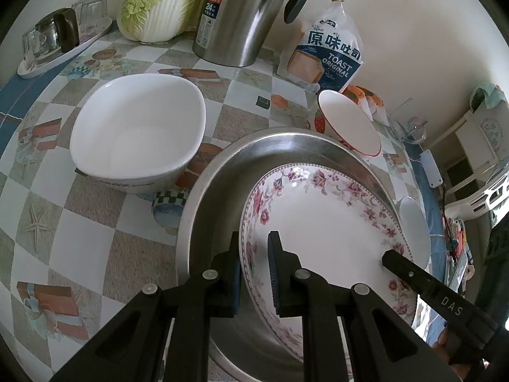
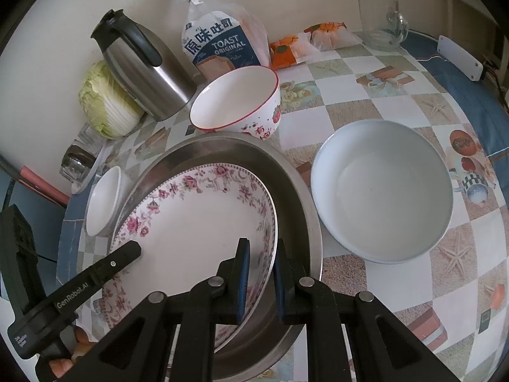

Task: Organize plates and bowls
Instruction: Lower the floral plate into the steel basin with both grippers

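1. Left wrist view: the left gripper (image 1: 254, 273) is clamped on the near-left rim of the floral plate (image 1: 324, 222), one pad outside the rim and one inside.
2. The plate sits tilted inside the steel pan (image 1: 222, 172). The pan's near edge is hidden behind the gripper's arms.
3. The right gripper (image 1: 389, 256) enters from the lower right. Only one finger shows, lying over the plate's right rim, so its grip cannot be read here.
4. A square white bowl (image 1: 136, 133) stands left of the pan. A red-rimmed bowl (image 1: 350, 121) stands tilted behind it, and a pale bowl (image 1: 413, 229) is mostly hidden past the pan's right wall.
5. Right wrist view: the right gripper (image 2: 259, 277) pinches the plate's (image 2: 197, 216) right rim between its pads.
6. The left gripper (image 2: 135, 248) shows one finger on the plate's left side. A hand (image 2: 60, 364) below it is cut off.
7. The pan (image 2: 296, 191) holds the plate. The pale bowl (image 2: 381, 191) stands just right of it, the red-rimmed bowl (image 2: 235, 98) behind, and the white bowl (image 2: 103, 200) is half hidden at left.
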`<state>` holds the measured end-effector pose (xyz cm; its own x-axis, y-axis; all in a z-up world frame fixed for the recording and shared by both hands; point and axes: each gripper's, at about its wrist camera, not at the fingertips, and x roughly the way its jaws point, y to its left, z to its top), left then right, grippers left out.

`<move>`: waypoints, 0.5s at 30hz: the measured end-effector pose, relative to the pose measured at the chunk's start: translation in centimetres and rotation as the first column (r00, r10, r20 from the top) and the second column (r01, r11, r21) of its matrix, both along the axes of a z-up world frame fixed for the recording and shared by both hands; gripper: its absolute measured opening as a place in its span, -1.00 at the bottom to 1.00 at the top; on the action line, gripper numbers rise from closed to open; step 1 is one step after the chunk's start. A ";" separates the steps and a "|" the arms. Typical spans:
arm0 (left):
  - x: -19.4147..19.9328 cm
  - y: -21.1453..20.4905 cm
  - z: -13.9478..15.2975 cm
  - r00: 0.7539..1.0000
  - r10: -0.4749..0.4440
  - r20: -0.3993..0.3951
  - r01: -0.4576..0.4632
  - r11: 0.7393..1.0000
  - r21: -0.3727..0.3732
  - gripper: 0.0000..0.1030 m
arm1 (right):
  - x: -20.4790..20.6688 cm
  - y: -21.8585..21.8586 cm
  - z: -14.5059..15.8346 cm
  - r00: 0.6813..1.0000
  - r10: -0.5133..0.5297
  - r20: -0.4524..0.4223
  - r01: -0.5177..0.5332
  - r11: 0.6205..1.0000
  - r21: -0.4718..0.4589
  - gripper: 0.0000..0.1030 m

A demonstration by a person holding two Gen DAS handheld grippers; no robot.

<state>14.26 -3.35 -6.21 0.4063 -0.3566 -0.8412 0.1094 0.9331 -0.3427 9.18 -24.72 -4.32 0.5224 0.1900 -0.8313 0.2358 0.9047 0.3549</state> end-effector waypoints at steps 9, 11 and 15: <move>0.2 0.0 -0.5 1.000 0.002 -0.017 -0.002 1.000 0.016 -0.71 | 0.2 0.2 -0.4 1.000 0.007 -0.014 -0.008 1.000 -0.008 -0.71; 0.1 -0.1 -0.5 1.000 0.000 -0.015 0.000 1.000 0.024 -0.71 | 0.3 0.2 -0.5 1.000 0.008 -0.016 -0.008 1.000 -0.010 -0.71; 0.2 -0.1 -0.6 1.000 -0.002 -0.022 0.002 1.000 0.024 -0.70 | 0.4 0.4 -0.6 1.000 0.012 -0.024 -0.013 1.000 -0.026 -0.71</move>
<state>14.44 -3.41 -6.85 0.3870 -0.3372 -0.8582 0.1038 0.9407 -0.3229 9.55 -24.34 -4.92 0.5004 0.1742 -0.8481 0.2324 0.9166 0.3254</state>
